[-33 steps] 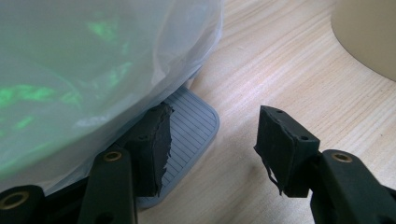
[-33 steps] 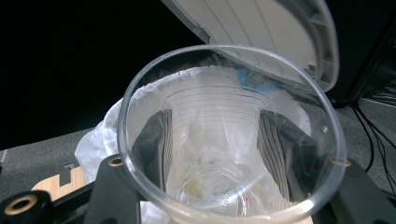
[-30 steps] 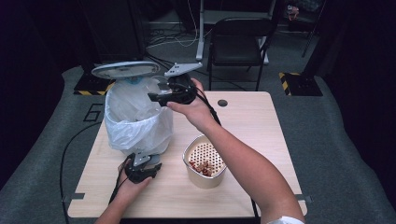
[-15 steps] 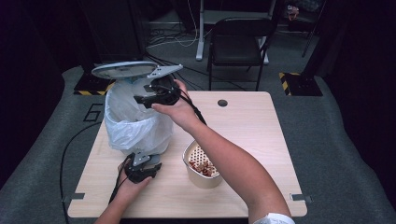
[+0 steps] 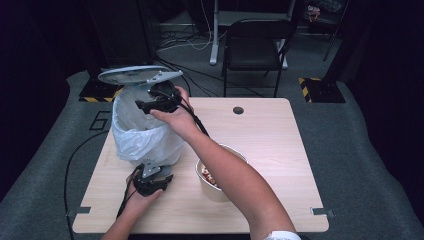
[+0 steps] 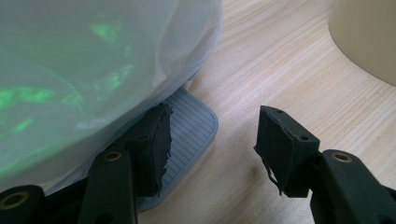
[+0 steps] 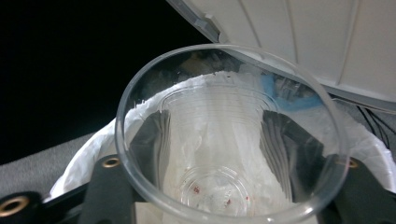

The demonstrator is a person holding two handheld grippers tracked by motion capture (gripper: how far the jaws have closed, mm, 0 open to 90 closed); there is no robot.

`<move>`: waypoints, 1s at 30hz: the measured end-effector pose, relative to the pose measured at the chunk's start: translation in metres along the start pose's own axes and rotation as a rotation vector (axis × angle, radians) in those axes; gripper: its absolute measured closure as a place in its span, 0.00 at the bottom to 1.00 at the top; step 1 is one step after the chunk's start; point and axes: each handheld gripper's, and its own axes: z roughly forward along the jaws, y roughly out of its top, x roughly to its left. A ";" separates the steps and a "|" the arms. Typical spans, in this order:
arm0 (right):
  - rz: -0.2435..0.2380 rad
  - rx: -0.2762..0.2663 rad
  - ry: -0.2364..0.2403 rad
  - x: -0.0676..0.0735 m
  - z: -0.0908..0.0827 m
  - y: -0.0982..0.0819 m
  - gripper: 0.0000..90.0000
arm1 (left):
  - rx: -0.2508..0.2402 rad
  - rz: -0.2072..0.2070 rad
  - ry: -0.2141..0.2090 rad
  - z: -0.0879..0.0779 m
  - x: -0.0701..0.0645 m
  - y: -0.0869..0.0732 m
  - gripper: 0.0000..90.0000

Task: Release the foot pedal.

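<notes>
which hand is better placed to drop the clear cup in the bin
Right. The right gripper already holds the clear cup over the bag-lined bin, under its raised lid. The left gripper is low at the bin's pedal, one jaw on it, likely keeping the lid up.

The high view hangs above the person's edge of the table (image 5: 280,150), facing forward and down, far enough to take in the whole top; the left gripper view sits very low, close against the bin (image 6: 93,70) at its 10 o'clock; the right gripper view looks down into that bin (image 5: 142,135) from close above its mouth.
</notes>
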 end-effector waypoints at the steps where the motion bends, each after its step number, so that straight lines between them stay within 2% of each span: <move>1: 0.008 -0.005 -0.008 0.000 0.003 0.000 0.37 | 0.001 0.000 0.000 0.000 0.000 0.000 0.50; 2: 0.025 -0.005 -0.014 0.001 0.005 -0.001 0.34 | 0.000 -0.001 0.000 0.000 0.000 0.000 0.50; 3: 0.048 -0.007 -0.007 0.001 0.009 -0.001 0.21 | -0.006 -0.001 0.002 0.000 0.000 0.000 0.50; 4: 0.105 0.022 -0.010 0.004 0.015 -0.004 0.14 | 0.002 -0.004 -0.002 0.000 0.000 0.000 0.50; 6: 0.074 0.044 -0.049 0.007 0.016 -0.007 0.12 | 0.006 -0.013 0.000 0.000 0.000 0.000 0.50; 7: 0.060 0.036 -0.065 0.007 0.014 -0.007 0.10 | 0.009 -0.016 0.000 -0.001 0.000 0.000 0.50; 8: 0.072 0.031 -0.065 0.006 0.012 -0.007 0.08 | -0.040 -0.017 0.014 0.003 -0.001 -0.001 0.50; 10: 0.079 0.019 -0.056 0.005 0.009 -0.006 0.08 | -0.028 -0.020 0.012 0.002 -0.001 -0.001 0.50; 11: 0.068 -0.002 -0.036 0.003 0.002 -0.005 0.08 | -0.040 -0.020 0.013 0.003 -0.001 -0.001 0.50; 12: 0.068 -0.002 -0.036 0.003 0.002 -0.005 0.08 | -0.040 -0.020 0.013 0.003 -0.001 -0.001 0.50; 14: 0.027 0.024 -0.039 0.004 -0.010 -0.006 0.08 | -0.040 -0.022 0.012 0.003 -0.001 -0.001 0.50; 16: 0.015 0.034 -0.033 0.003 -0.016 -0.007 0.09 | -0.040 -0.025 0.012 0.003 -0.001 -0.001 0.50; 17: -0.005 0.047 -0.028 0.002 -0.029 -0.011 0.15 | -0.018 -0.018 0.002 0.001 0.000 0.000 0.50; 18: -0.005 0.047 -0.028 0.002 -0.029 -0.011 0.15 | -0.018 -0.018 0.002 0.001 0.000 0.000 0.50; 19: -0.010 0.059 -0.021 -0.001 -0.044 -0.015 0.15 | -0.017 -0.019 -0.002 0.001 0.001 0.000 0.50; 21: 0.001 0.047 -0.033 -0.006 -0.058 -0.021 0.16 | -0.015 -0.020 -0.009 0.001 0.003 0.000 0.50; 22: 0.001 0.047 -0.033 -0.006 -0.058 -0.021 0.16 | -0.015 -0.020 -0.009 0.001 0.003 0.000 0.50; 23: 0.004 0.042 -0.037 -0.009 -0.065 -0.023 0.16 | -0.015 -0.024 -0.010 0.001 0.003 0.000 0.50; 24: 0.001 0.043 -0.057 -0.013 -0.078 -0.028 0.16 | 0.002 0.025 -0.005 0.000 0.005 0.002 0.50; 26: -0.006 0.039 -0.073 -0.018 -0.091 -0.032 0.16 | -0.001 0.018 -0.001 0.001 0.004 0.001 0.50; 27: -0.006 0.039 -0.073 -0.018 -0.091 -0.032 0.16 | 0.005 0.027 -0.001 0.000 0.004 0.001 0.50; 28: -0.011 0.035 -0.085 -0.023 -0.103 -0.035 0.17 | -0.004 0.030 0.000 0.001 0.004 0.001 0.50; 30: -0.013 0.032 -0.096 -0.026 -0.108 -0.036 0.17 | -0.005 -0.004 -0.006 0.000 0.003 0.001 0.50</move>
